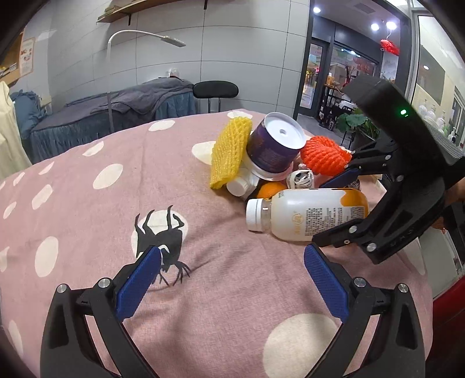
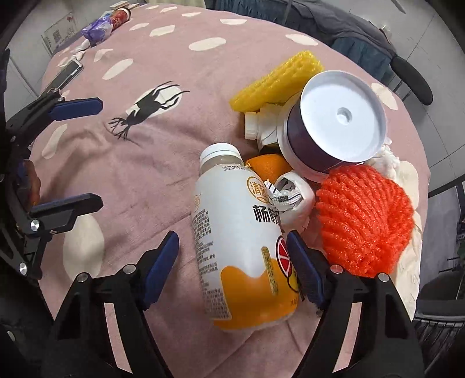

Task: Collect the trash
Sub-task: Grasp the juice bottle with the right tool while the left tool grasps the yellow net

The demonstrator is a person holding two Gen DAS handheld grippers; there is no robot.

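Note:
A pile of trash lies on the pink dotted cloth [image 1: 203,290]: a white and orange drink bottle [image 2: 241,247] on its side, a purple cup with a white base [image 2: 328,128] tipped over, yellow foam netting [image 2: 279,81], orange foam netting [image 2: 366,221], an orange peel [image 2: 270,165], a crumpled white wrapper [image 2: 293,197] and a small white bottle [image 2: 258,125]. My right gripper [image 2: 232,261] is open with its jaws on either side of the drink bottle's lower half, not clamped. My left gripper [image 1: 232,282] is open and empty above the cloth, left of the bottle [image 1: 305,215].
A phone [image 2: 69,72] and a purple packet with a red bottle [image 2: 101,26] lie at the cloth's far corner. A covered bed [image 1: 116,110] and a black stool [image 1: 215,90] stand behind. The cloth's right edge drops off beside the pile.

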